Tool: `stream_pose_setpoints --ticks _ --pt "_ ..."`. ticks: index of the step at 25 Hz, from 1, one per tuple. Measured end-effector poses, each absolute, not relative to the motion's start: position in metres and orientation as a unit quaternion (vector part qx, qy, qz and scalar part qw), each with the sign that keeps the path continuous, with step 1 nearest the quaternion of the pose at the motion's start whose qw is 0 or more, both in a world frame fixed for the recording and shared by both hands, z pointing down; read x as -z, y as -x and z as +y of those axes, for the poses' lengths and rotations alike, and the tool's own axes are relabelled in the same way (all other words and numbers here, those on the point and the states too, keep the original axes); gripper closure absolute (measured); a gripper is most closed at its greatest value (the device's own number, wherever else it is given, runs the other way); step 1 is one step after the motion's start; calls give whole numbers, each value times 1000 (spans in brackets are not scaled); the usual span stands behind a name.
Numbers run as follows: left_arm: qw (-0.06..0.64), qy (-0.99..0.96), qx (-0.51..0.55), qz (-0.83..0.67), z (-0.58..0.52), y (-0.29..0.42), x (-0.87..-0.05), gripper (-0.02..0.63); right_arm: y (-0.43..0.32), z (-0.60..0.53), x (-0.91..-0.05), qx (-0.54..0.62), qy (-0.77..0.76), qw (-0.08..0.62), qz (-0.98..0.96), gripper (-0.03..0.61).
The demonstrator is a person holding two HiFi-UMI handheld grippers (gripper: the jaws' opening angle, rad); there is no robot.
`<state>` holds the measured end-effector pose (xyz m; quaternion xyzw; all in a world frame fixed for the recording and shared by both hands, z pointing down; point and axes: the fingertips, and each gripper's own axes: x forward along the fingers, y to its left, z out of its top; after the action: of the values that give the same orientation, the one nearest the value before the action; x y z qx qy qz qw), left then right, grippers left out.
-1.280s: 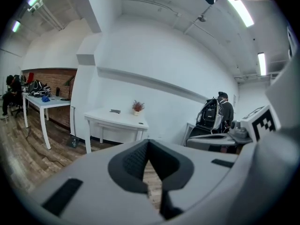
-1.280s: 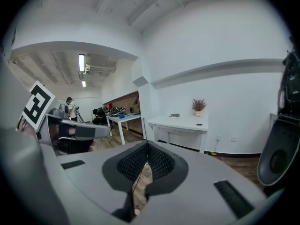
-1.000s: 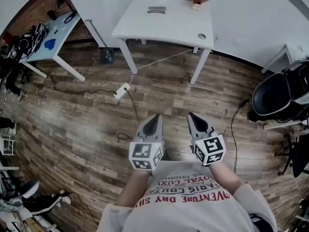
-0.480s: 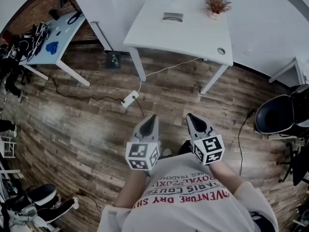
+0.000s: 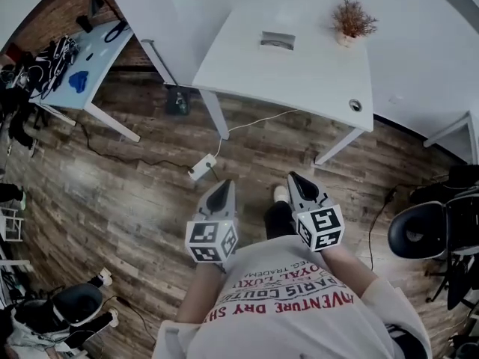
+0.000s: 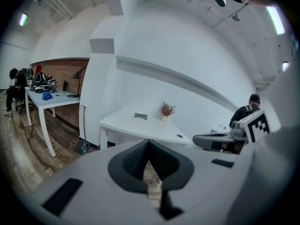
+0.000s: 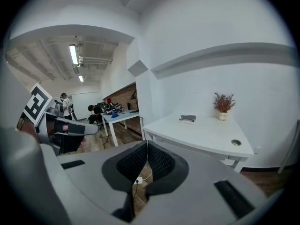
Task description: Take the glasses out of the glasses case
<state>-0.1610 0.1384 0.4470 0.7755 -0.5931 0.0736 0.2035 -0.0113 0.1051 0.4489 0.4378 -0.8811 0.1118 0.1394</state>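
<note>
The grey glasses case (image 5: 278, 41) lies shut on the far side of a white table (image 5: 299, 77), ahead of me. It also shows small in the left gripper view as the case (image 6: 140, 116) and in the right gripper view as the case (image 7: 188, 119). My left gripper (image 5: 221, 193) and right gripper (image 5: 297, 184) are held side by side close to my chest, over the wooden floor and well short of the table. Both are shut with nothing between the jaws, as seen at the left gripper (image 6: 148, 142) and the right gripper (image 7: 147, 143).
A small potted plant (image 5: 352, 19) stands on the table right of the case. A cable hole (image 5: 355, 105) sits near the table's right corner. A power strip (image 5: 197, 166) and cords lie on the floor. A second table (image 5: 90, 58) stands at left, a black chair (image 5: 419, 230) at right.
The white table with the case has drawn nearer and shifted right in the head view as I walk toward it. Both grippers stay shut and held in front of my chest.
</note>
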Motion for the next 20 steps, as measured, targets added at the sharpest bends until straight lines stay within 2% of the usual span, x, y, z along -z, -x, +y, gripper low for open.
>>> stream_pose_setpoints --ticks 12,20 --pt "200 -752 -67 -624 -58 142 -428 612 -8 -104 -427 -107 -397 138 -901 566" --pt "199 -753 -66 -623 -145 120 -430 612 -25 -188 -432 -108 -391 141 -903 566"
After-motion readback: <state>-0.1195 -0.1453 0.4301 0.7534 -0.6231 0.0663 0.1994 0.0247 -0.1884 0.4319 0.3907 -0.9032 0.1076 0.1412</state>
